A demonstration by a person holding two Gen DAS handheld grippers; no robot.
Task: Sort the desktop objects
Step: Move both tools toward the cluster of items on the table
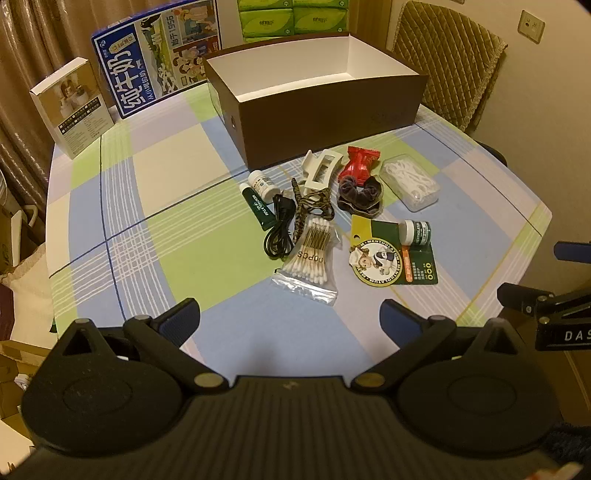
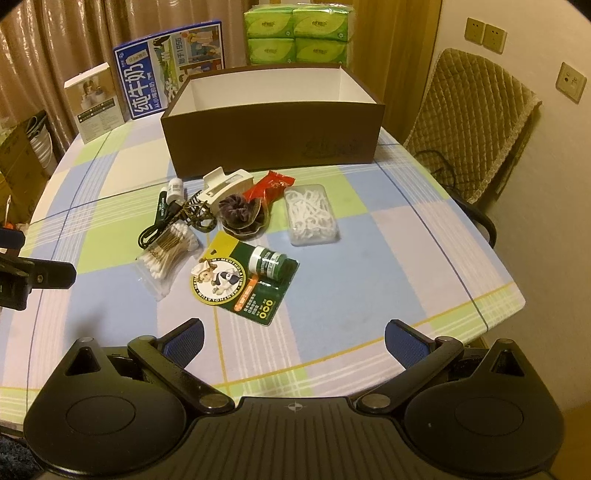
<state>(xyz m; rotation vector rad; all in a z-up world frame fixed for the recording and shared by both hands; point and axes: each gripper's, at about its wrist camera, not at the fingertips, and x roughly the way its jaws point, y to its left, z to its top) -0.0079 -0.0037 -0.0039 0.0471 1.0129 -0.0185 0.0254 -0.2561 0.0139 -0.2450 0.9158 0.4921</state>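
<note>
A brown box (image 1: 332,122) (image 2: 273,147) with a white inside stands open at the back of the checked table. In front of it lies a heap: a bag of cotton swabs (image 1: 310,258) (image 2: 166,254), a green carded balm jar (image 1: 397,254) (image 2: 243,280), a clear case of floss picks (image 1: 412,182) (image 2: 312,214), a dark scrunchie (image 1: 360,195) (image 2: 240,216), a red packet (image 1: 360,166) (image 2: 271,186), a cream hair claw (image 1: 321,171) (image 2: 227,184), a black cable (image 1: 279,230) and a green tube (image 1: 258,206). My left gripper (image 1: 290,319) and right gripper (image 2: 293,338) hover open over the near edge, holding nothing.
A blue milk carton box (image 1: 155,55) (image 2: 170,66), a small white box (image 1: 72,107) (image 2: 98,105) and green tissue packs (image 1: 295,18) (image 2: 297,37) stand behind the brown box. A quilted chair (image 2: 472,125) is at the right.
</note>
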